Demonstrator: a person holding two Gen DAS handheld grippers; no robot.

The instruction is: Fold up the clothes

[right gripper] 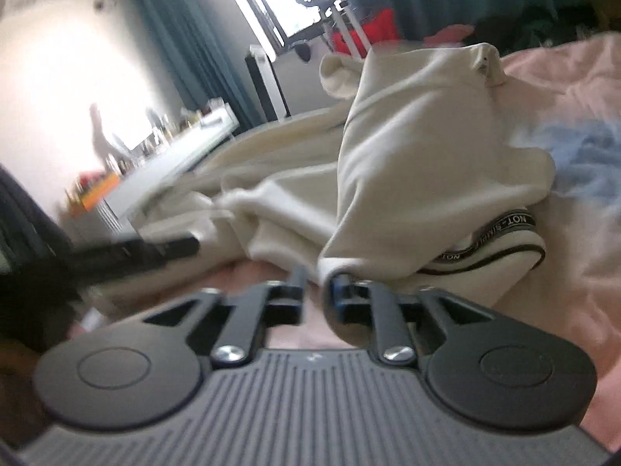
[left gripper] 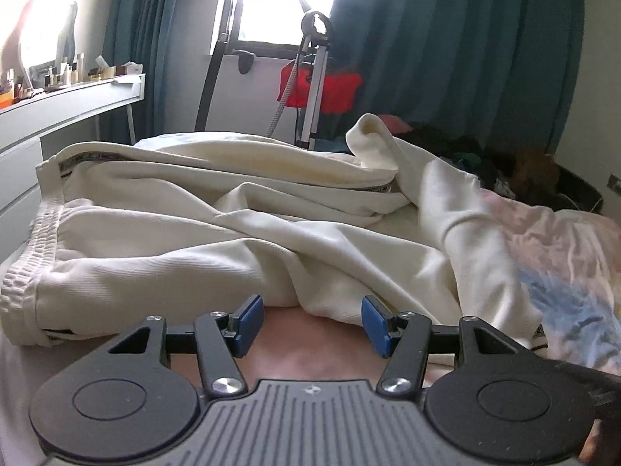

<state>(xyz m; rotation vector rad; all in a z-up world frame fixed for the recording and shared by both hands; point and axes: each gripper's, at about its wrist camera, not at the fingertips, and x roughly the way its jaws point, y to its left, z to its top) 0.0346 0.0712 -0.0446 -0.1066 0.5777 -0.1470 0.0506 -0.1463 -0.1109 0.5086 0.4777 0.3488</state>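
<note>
Cream trousers point(left gripper: 202, 240) with a ribbed elastic waistband point(left gripper: 35, 248) and black lettered tape trim lie rumpled across the bed. My left gripper point(left gripper: 312, 324) is open and empty, its blue pads point(left gripper: 248, 320) just short of a fold at the near edge of the cloth. In the blurred right wrist view my right gripper point(right gripper: 318, 291) is shut on a fold of the cream trousers point(right gripper: 407, 163), which rise in a lifted peak in front of it. The lettered tape point(right gripper: 500, 233) shows at the right.
The bed has a pink and blue sheet point(left gripper: 559, 256). A white dressing table point(left gripper: 66, 108) with bottles stands at the left. A red bag on a metal stand point(left gripper: 322, 85), teal curtains and a dark clothes pile point(left gripper: 504, 167) are behind the bed.
</note>
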